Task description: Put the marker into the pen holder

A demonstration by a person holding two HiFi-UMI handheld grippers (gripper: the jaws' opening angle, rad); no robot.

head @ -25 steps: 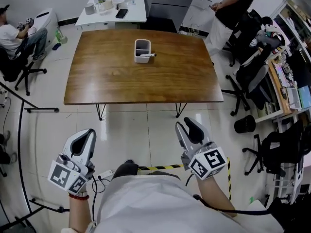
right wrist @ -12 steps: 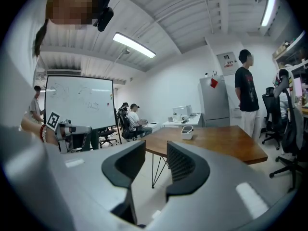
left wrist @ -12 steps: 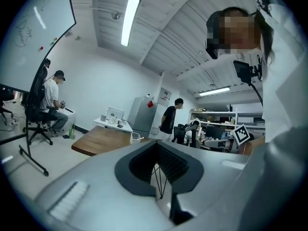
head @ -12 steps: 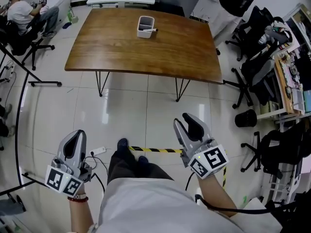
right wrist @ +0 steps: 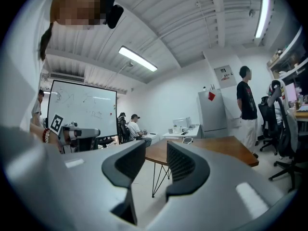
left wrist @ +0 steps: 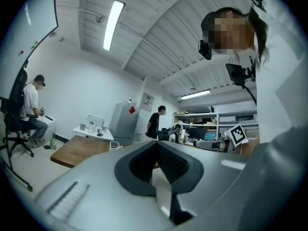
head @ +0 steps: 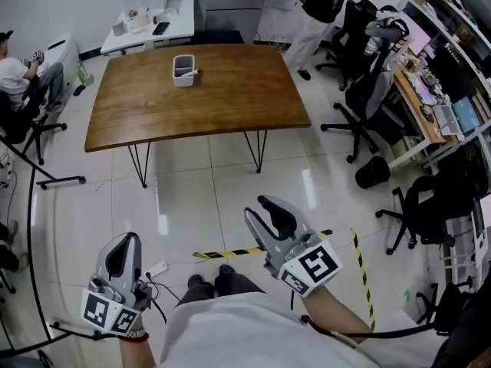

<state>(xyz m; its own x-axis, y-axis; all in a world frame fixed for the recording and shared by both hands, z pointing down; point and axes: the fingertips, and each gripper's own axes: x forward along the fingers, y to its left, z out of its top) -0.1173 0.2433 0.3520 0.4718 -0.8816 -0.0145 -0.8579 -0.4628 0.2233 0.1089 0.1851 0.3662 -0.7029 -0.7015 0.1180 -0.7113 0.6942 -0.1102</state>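
Observation:
The white pen holder [head: 182, 70] stands on the far side of a brown wooden table [head: 230, 98]. A white marker [head: 193, 73] lies against the holder's right side. Both grippers hang low over the tiled floor, far short of the table. My left gripper [head: 123, 253] is shut with nothing in it; in the left gripper view its pads [left wrist: 155, 146] meet at the tips. My right gripper [head: 261, 207] is open and empty, and a clear gap [right wrist: 156, 150] shows between its jaws. The table [right wrist: 226, 146] and the holder [left wrist: 114, 145] appear small and distant in both gripper views.
Yellow-black tape [head: 230, 252] crosses the floor by my feet. Office chairs [head: 360, 98] and cluttered desks [head: 437, 106] line the right. A seated person [head: 19, 79] is at far left, a standing person [head: 318, 6] behind the table. A white side table [head: 149, 25] is at the back.
The head view has swung: the table and holder now sit further left. My left gripper has sunk lower in the view and my right gripper has shifted left. Both jaw states are unchanged.

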